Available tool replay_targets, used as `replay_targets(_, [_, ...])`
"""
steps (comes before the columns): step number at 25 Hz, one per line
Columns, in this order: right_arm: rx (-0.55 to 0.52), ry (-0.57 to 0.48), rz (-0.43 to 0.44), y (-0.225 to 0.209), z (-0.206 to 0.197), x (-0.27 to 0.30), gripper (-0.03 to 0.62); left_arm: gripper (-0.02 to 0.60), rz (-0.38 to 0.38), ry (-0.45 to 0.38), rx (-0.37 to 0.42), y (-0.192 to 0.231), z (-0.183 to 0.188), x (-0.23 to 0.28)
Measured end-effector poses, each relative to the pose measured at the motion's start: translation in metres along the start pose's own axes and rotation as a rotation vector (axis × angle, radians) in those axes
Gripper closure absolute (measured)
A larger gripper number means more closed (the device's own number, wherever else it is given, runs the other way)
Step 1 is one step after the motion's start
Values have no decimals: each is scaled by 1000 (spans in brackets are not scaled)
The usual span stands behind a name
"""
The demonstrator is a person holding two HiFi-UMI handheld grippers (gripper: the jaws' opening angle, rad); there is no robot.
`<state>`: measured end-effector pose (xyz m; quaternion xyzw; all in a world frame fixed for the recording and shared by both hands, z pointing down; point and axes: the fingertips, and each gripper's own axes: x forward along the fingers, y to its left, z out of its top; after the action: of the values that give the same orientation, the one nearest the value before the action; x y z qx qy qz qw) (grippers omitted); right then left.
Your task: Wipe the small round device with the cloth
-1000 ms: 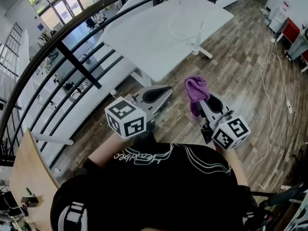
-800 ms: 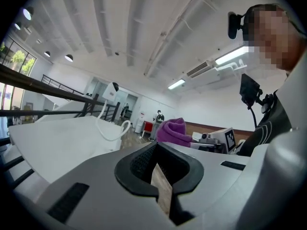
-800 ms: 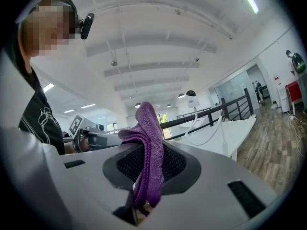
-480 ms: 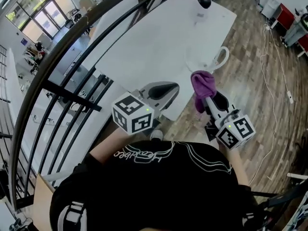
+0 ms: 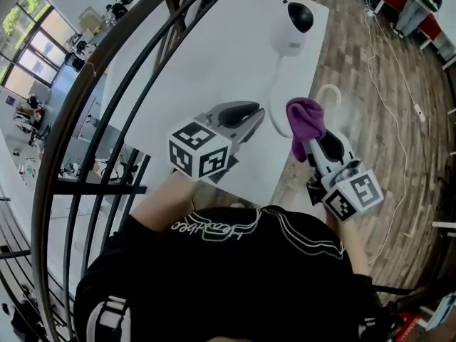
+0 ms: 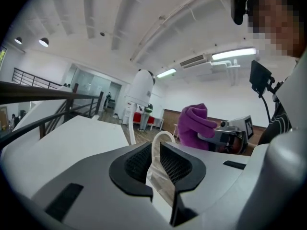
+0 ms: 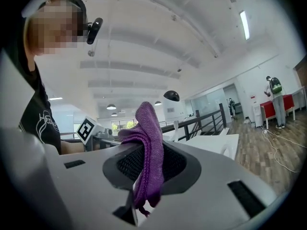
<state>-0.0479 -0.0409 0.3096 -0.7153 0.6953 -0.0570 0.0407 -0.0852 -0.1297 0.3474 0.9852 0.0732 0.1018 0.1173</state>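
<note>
The step in hand looks like the approach: both grippers need bringing over the worktop (image 5: 214, 55) to the small round device (image 5: 291, 26), which stands near the far edge, well apart from both.

The right gripper (image 5: 315, 138) has its fingers clenched on the purple cloth (image 5: 306, 122). A good wad of it sticks out past the tips, and that soft wad should meet the device, not the hard tips.

The left gripper (image 5: 254, 114) has just been opening its fingers; they stand slightly apart with nothing between them. It could well steady the device low down, since a light thing will likely slide or tip under a push.

The white cable (image 5: 279, 77) trails from the device toward the near edge and is worth keeping clear of.

The device has a smooth, white, rounded body with a glossy black face, so smears would probably show most on the black part.
</note>
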Motion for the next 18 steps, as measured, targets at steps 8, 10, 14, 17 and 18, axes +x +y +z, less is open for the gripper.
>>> replay_targets(8, [9,-13,-41,-37,8,3,528,451,20,61,14,37,14,55])
replay_targets(10, [7,-20,-33,-51,12,4,528,448,27,79,13,44,16,72])
replay_targets(14, [7,-23,-6,-74,12,10,528,448,51,105,3,60,15,99])
replay_targets(17, [6,-31,5,-82,14,12,528,448,46,117,-4,65,13,106])
replay_targets(18, [5,-31,5,-88,15,14,528,448,42,119,-7,67,14,112])
